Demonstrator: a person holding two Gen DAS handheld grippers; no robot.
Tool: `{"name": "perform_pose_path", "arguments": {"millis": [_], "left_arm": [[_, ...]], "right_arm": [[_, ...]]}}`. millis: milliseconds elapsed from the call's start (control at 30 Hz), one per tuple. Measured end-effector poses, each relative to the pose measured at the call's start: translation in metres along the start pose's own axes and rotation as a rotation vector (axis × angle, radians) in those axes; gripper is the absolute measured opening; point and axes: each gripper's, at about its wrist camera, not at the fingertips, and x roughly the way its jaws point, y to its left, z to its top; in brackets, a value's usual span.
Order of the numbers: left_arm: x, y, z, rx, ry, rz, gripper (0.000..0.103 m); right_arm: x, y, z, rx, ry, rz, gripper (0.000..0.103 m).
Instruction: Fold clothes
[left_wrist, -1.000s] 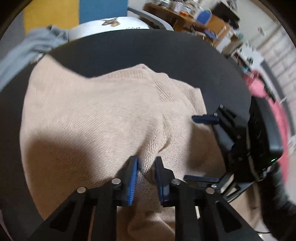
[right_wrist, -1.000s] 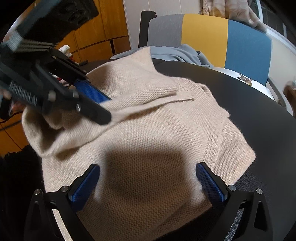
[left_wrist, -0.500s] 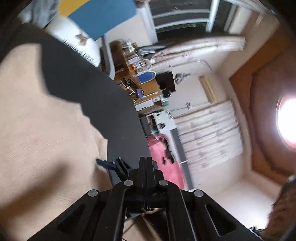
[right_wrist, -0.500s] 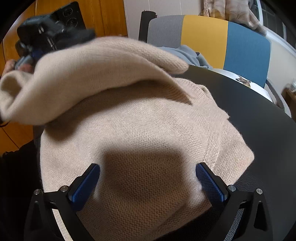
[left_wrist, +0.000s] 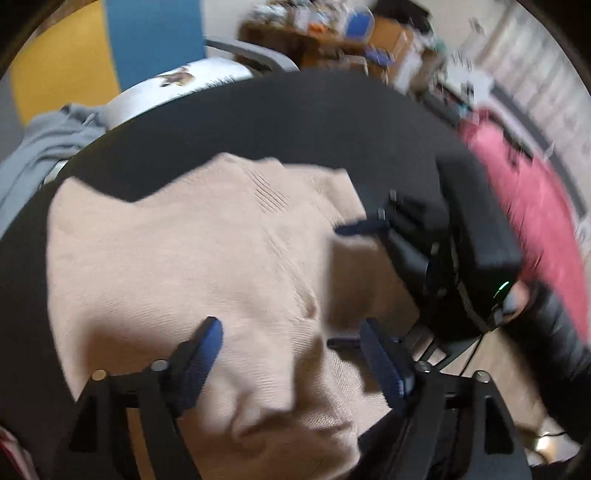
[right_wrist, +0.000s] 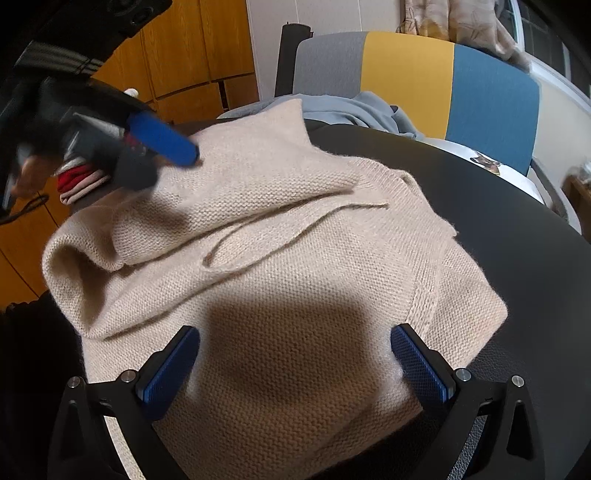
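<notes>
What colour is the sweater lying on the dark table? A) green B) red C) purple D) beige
D: the knitted sweater spread on the black table under the open right gripper is beige.

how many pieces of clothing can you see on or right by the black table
2, maybe more. A beige sweater lies partly folded across the black table. A grey-blue garment is bunched at the table's far edge by the chair. Red and pale fabric behind the left gripper may be clothing too.
</notes>
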Motion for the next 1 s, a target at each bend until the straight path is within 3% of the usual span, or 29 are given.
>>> {"name": "perform_pose_path", "arguments": {"millis": [100, 200, 267, 300, 333, 467, 633, 667, 733, 833, 1000], "left_arm": [[0.022, -0.011, 0.012, -0.018, 0.046, 0.1, 0.078], [0.031, -0.013, 0.01, -0.009, 0.057, 0.194, 0.067], [0.028, -0.013, 0.003, 0.027, 0.045, 0.247, 0.043], [0.024, -0.01, 0.0, 0.029, 0.037, 0.258, 0.026], [0.017, 0.006, -0.001, -0.045, 0.03, 0.18, 0.019], [-0.014, 0.071, -0.009, -0.345, -0.046, -0.179, 0.015], [-0.057, 0.109, -0.027, -0.489, -0.31, -0.64, 0.015], [-0.064, 0.108, -0.028, -0.489, -0.346, -0.705, 0.015], [-0.074, 0.096, -0.024, -0.453, -0.392, -0.788, 0.015], [-0.072, 0.073, -0.005, -0.398, -0.399, -0.864, 0.015], [-0.014, 0.057, 0.018, -0.414, -0.294, -0.823, 0.015]], "right_arm": [[-0.001, 0.001, -0.001, 0.0, -0.004, 0.0, 0.103], [-0.002, 0.001, -0.002, -0.001, -0.008, -0.001, 0.103], [-0.003, 0.002, -0.002, -0.002, -0.011, -0.002, 0.103], [-0.003, 0.002, -0.003, -0.003, -0.012, -0.002, 0.103], [-0.003, 0.002, -0.003, -0.002, -0.013, -0.001, 0.103], [-0.003, 0.0, -0.002, 0.002, -0.017, 0.007, 0.103], [0.0, -0.005, 0.001, 0.002, -0.014, 0.009, 0.103], [0.002, -0.007, 0.002, 0.001, -0.013, 0.008, 0.103], [0.003, -0.007, 0.002, 0.003, -0.011, 0.01, 0.103], [0.003, -0.006, 0.002, 0.0, -0.005, 0.004, 0.103], [0.003, -0.004, 0.001, -0.001, -0.006, 0.001, 0.103]]}}
